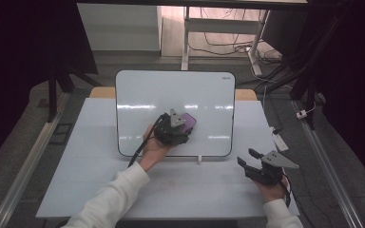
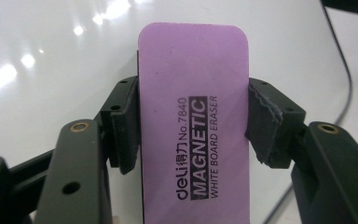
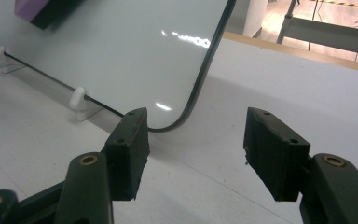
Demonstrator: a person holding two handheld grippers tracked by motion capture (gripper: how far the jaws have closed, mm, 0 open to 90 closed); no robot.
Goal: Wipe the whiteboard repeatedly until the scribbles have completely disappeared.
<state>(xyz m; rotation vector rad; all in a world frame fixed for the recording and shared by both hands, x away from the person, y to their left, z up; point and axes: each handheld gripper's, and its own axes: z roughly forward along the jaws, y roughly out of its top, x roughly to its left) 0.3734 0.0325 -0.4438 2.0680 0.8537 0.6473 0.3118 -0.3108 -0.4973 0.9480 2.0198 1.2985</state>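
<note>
A purple magnetic whiteboard eraser [image 2: 193, 116] sits clamped between the two jaws of my left gripper [image 2: 191, 126], pressed flat on the whiteboard [image 2: 51, 56]. From above, the left gripper [image 1: 180, 126] is over the lower middle of the whiteboard [image 1: 142, 95], with the eraser [image 1: 189, 121] sticking out at its far right side. My right gripper [image 1: 246, 159] rests near the table's front right, open and empty. In the right gripper view its jaws [image 3: 193, 151] point at the whiteboard's lower corner [image 3: 186, 119]; the eraser [image 3: 32, 10] shows at top left.
The whiteboard leans on small white clips [image 3: 77, 100] on a white table [image 1: 76, 190]. A white power strip [image 1: 279, 141] lies at the table's right edge. Table legs and cables [image 1: 228, 45] are on the floor beyond.
</note>
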